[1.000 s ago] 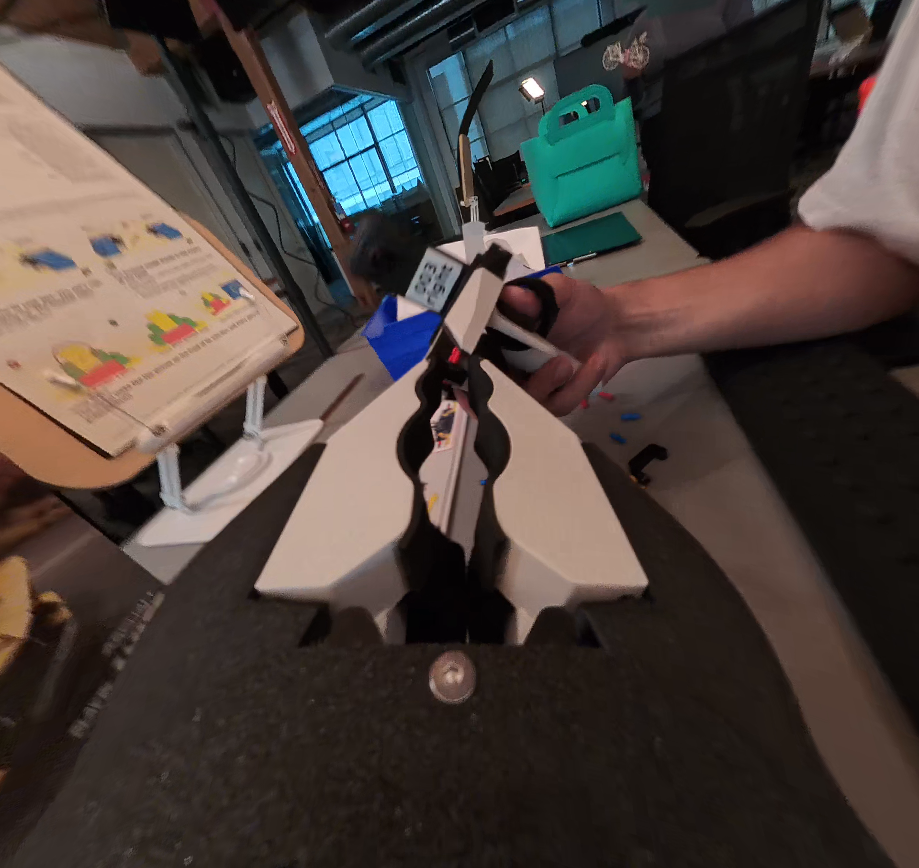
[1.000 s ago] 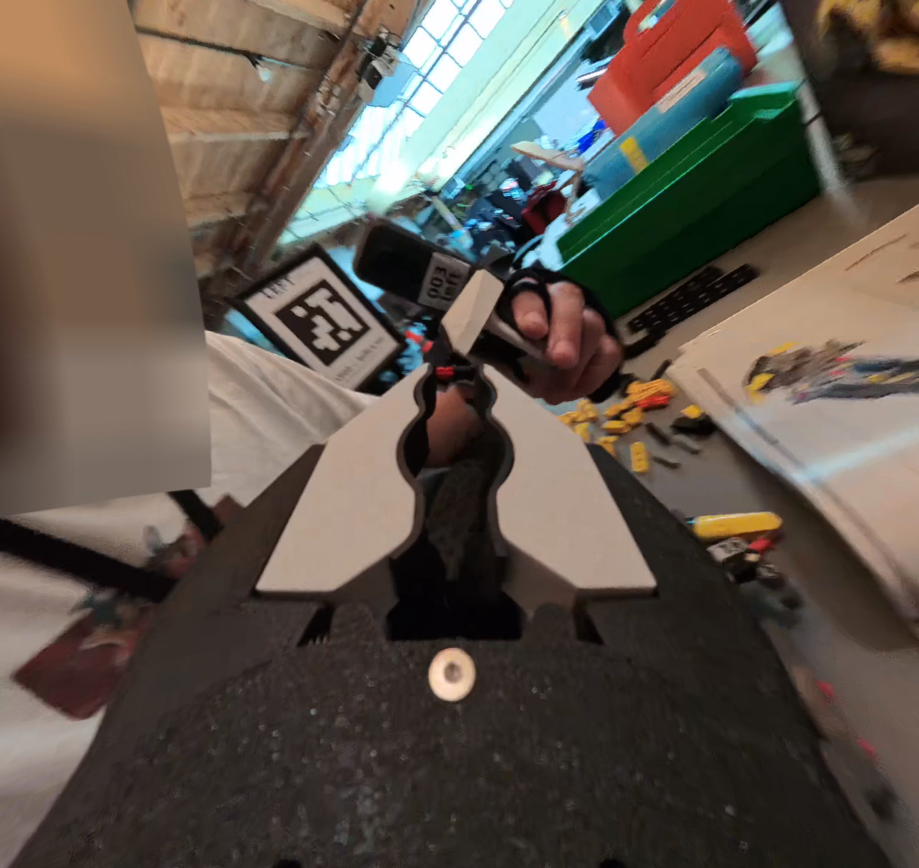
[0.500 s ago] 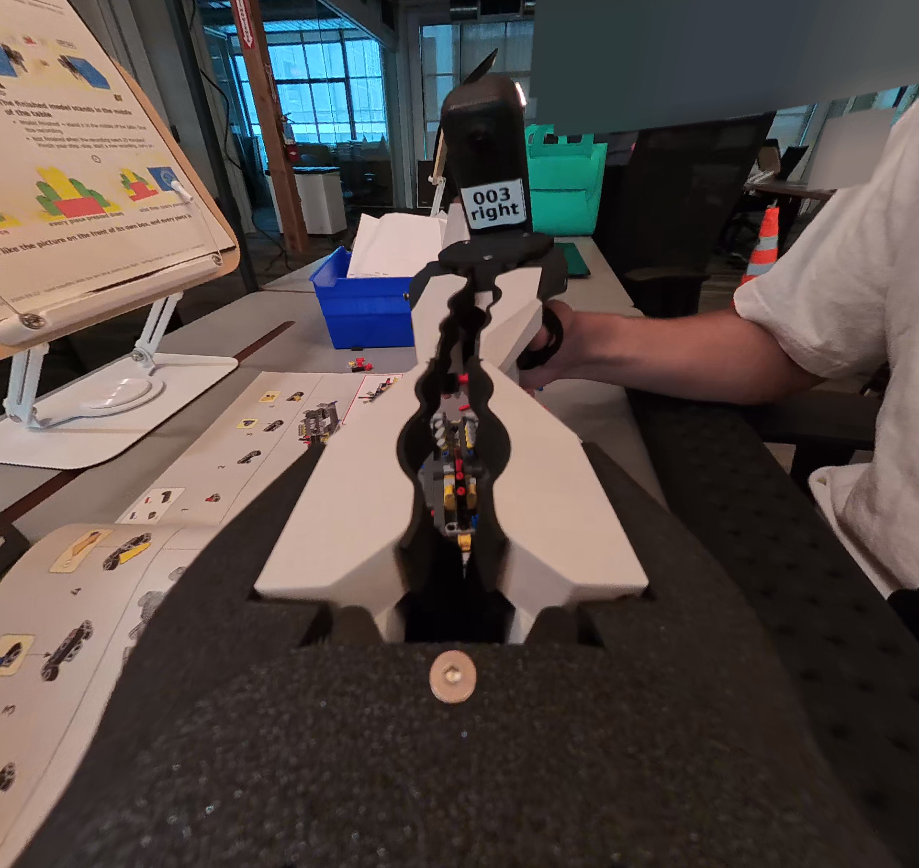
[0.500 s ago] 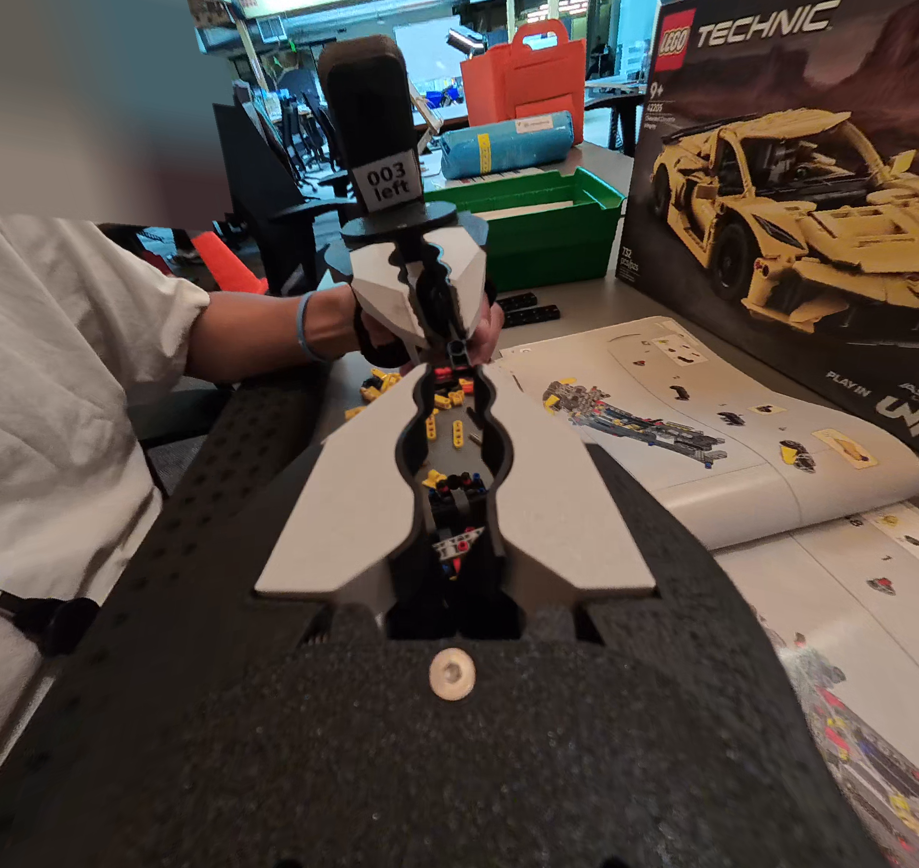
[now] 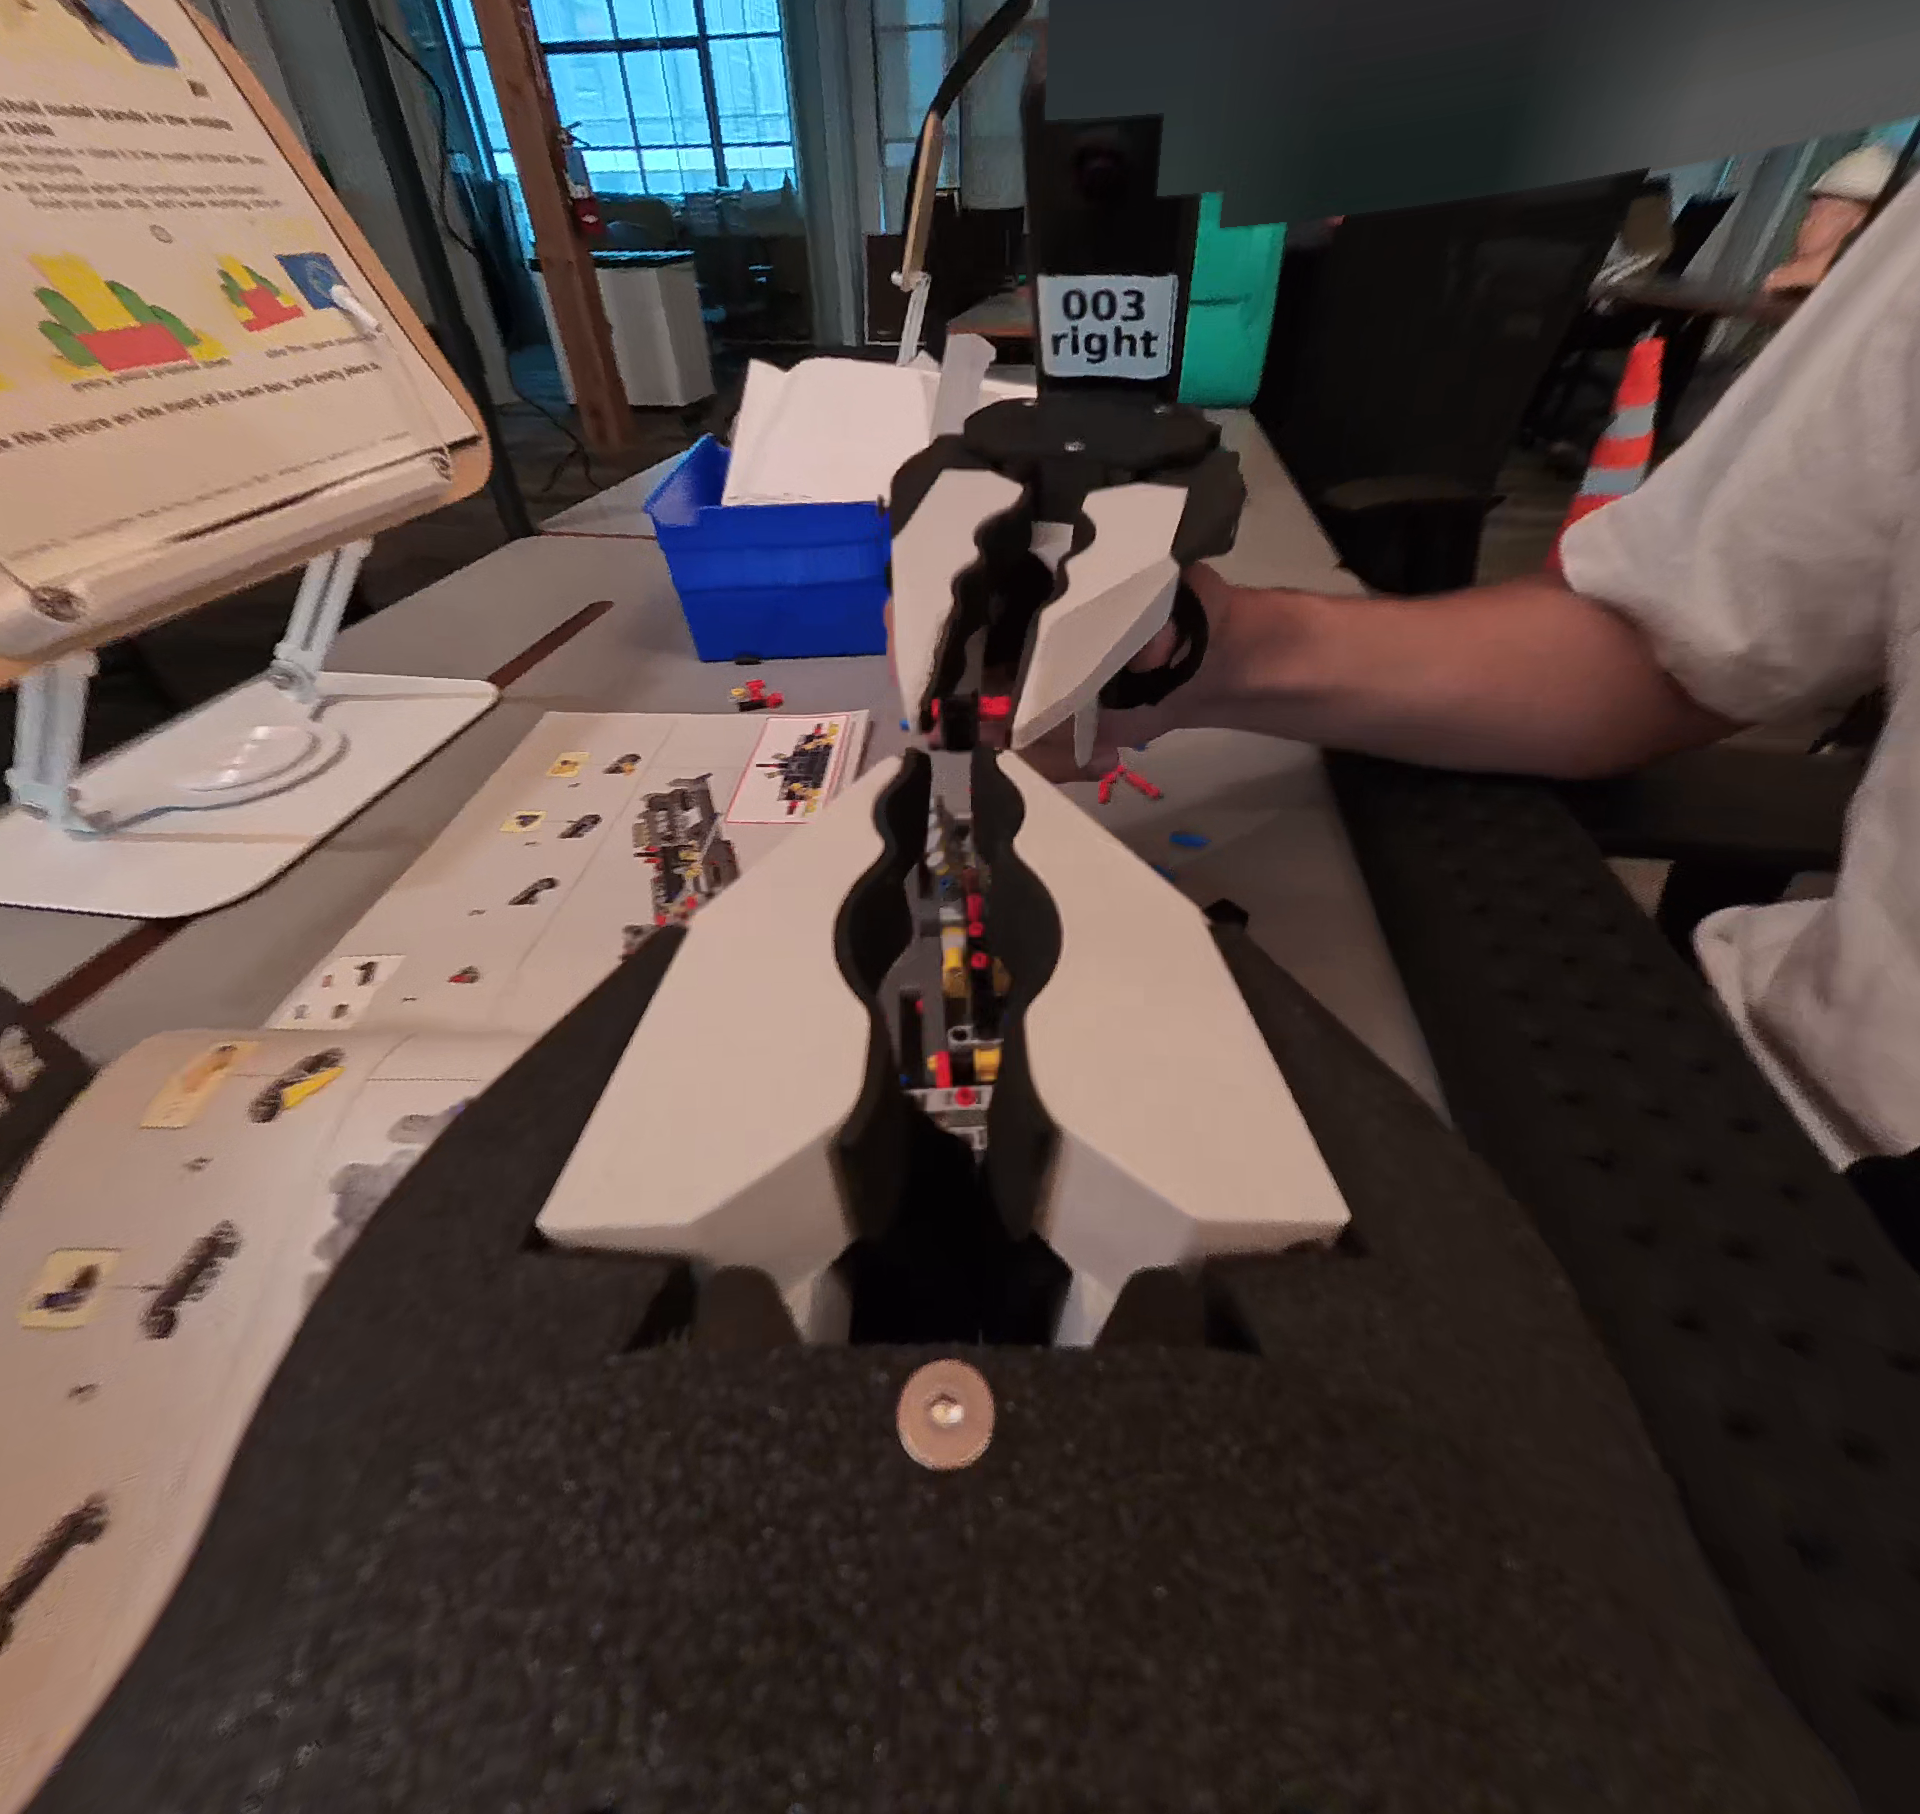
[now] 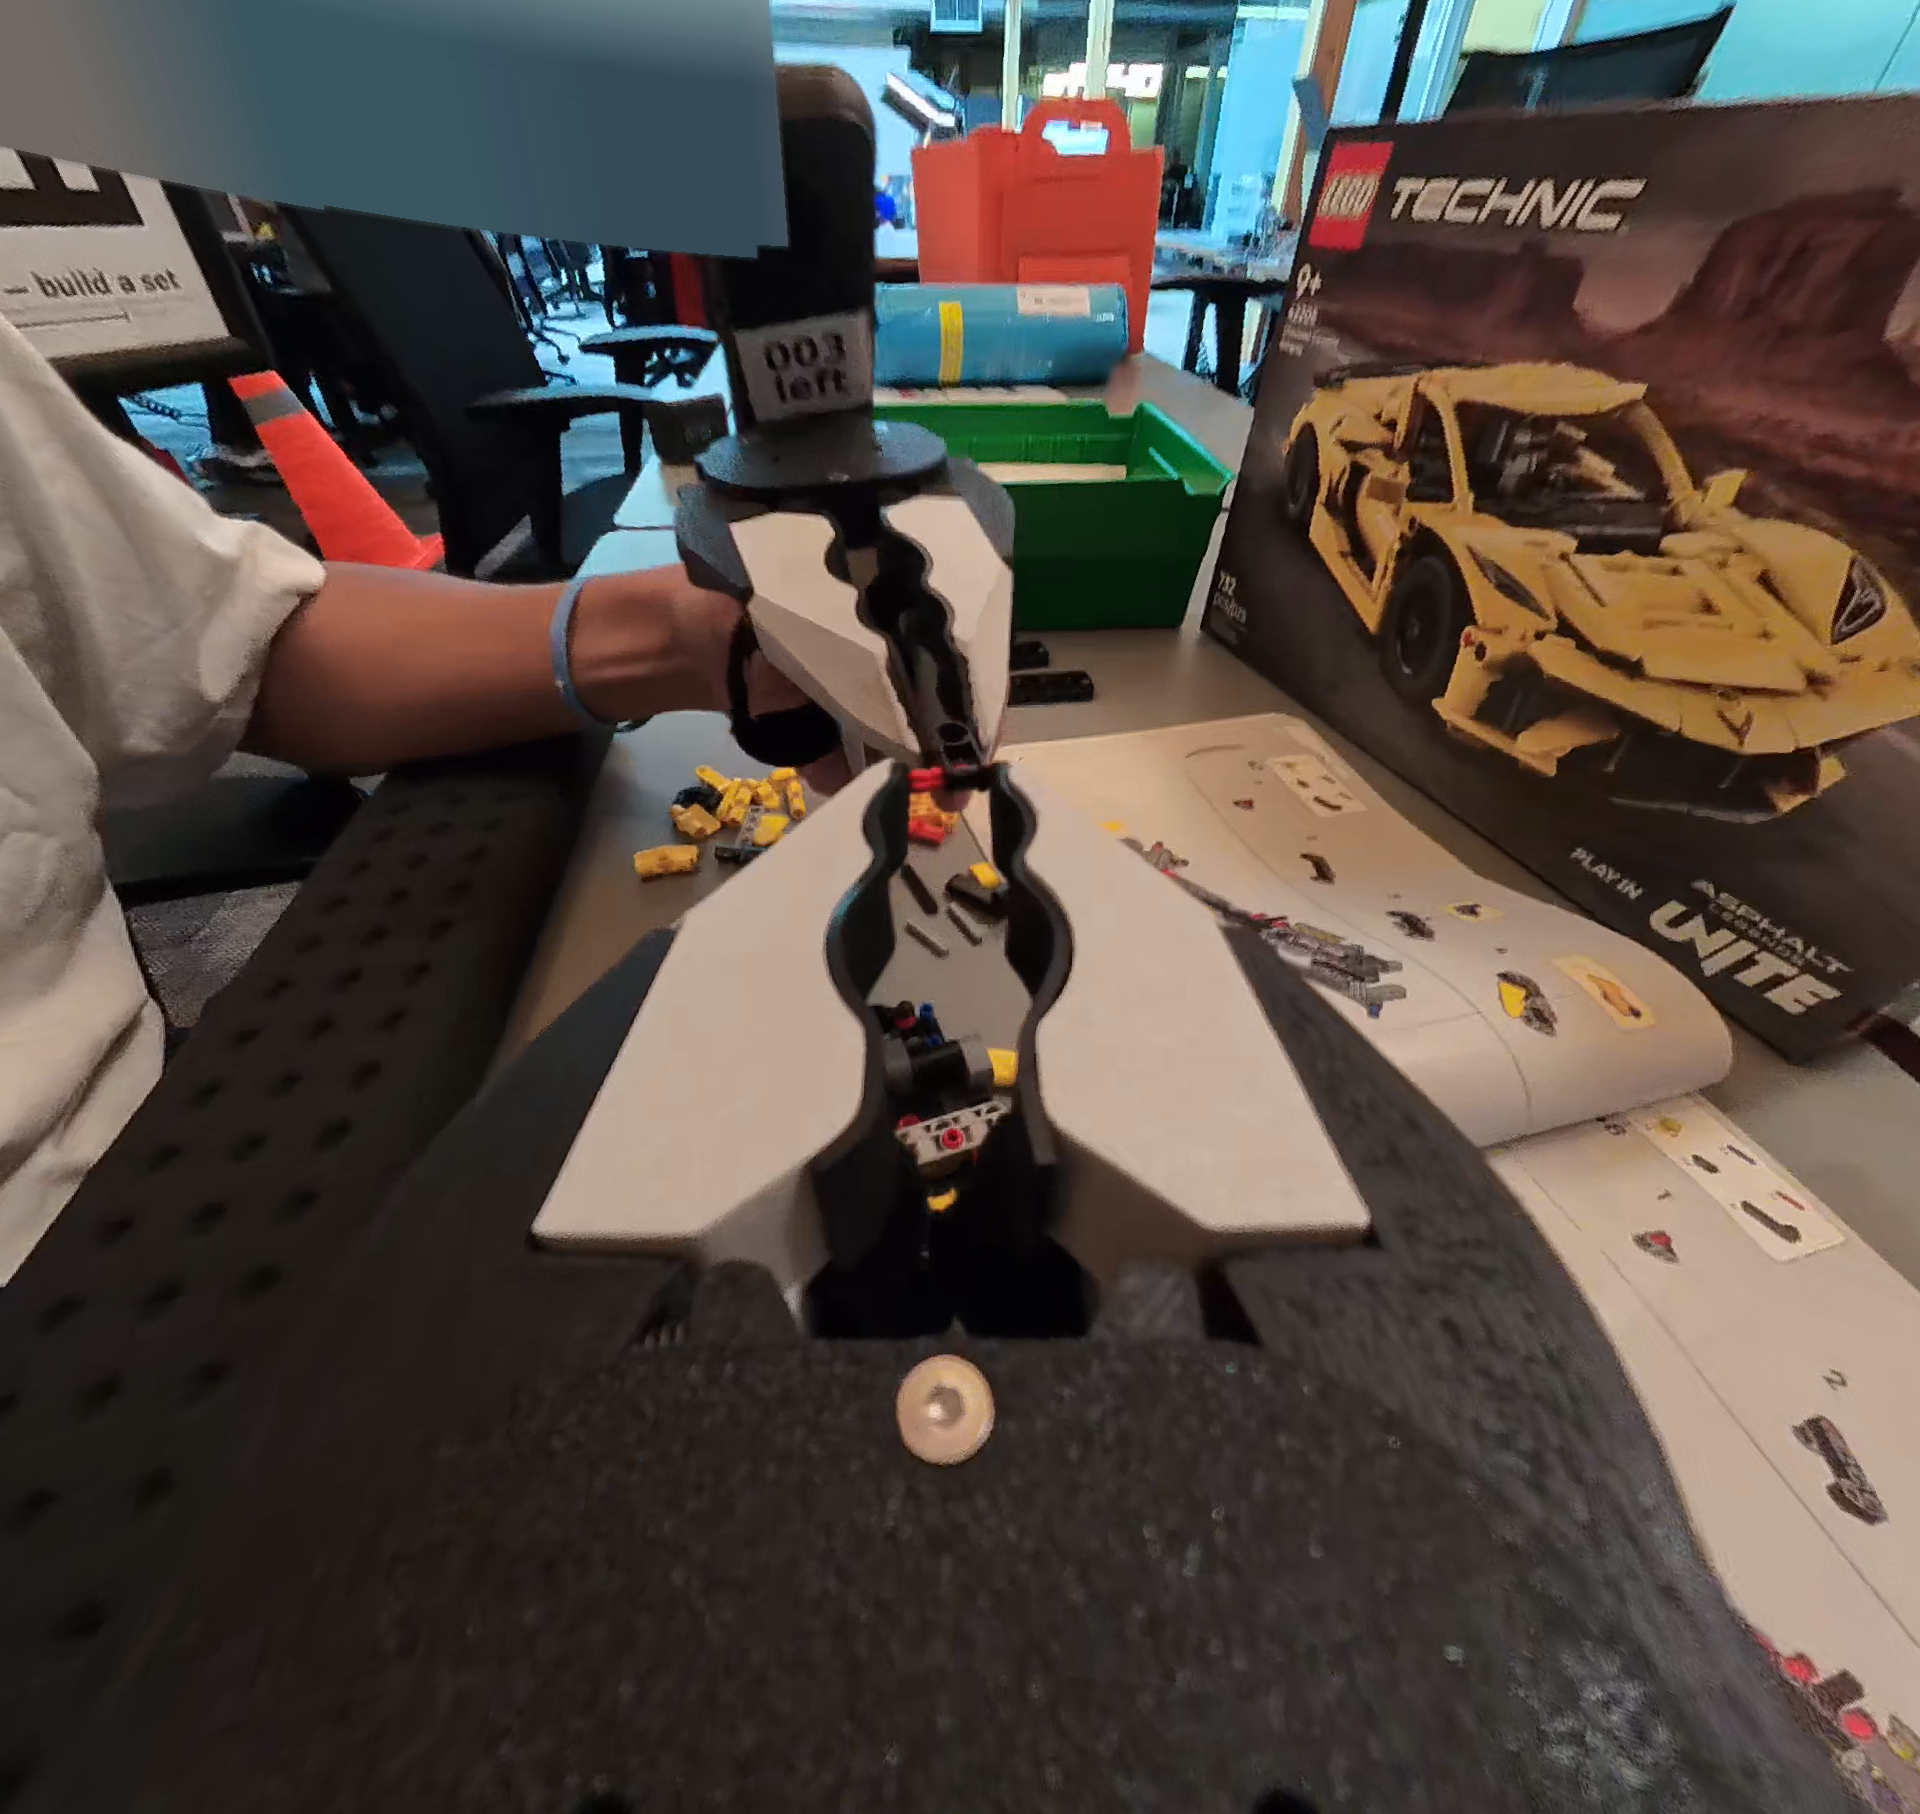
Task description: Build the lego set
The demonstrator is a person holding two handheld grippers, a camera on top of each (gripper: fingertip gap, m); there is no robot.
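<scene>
Fingers of the right gripper (image 6: 948,779) are clamped on a small red pin (image 6: 940,777) at their tips, at twelve o'clock in the right wrist view. Fingers of the left gripper (image 5: 948,762) are closed on a short black piece (image 6: 954,738), seen meeting the pin tip to tip. A half-built model (image 5: 951,975) lies on the bench (image 5: 436,611) below, glimpsed between the fingers, with the instruction booklet (image 5: 582,829) at nine o'clock and loose yellow parts (image 6: 732,803) at eleven. Both pieces are judged light, stiff and slippery; they are best gripped across their flat sides, squarely, since a small tilt could eject them.
</scene>
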